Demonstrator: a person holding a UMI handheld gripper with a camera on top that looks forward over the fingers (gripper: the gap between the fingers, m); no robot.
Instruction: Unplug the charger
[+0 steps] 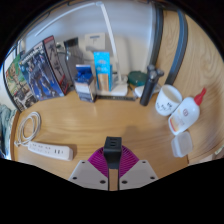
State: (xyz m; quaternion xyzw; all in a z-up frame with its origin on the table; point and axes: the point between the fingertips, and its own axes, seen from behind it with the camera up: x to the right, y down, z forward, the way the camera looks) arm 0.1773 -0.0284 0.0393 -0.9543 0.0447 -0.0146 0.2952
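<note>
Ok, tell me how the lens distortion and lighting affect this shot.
Gripper view: strong fisheye bending, so the wooden desk edge and the wall behind curve; lighting is even and soft, with bright glare on the white mugs; the power strip lies squeezed near the rim; the tongs appear closed on a black charger.

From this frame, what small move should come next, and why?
Probably lift straight up and away from the desk. The gripper looks shut on the black charger, held between the fingers, while the white power strip lies off to one side with its cable, so the charger seems already out of it.
</note>
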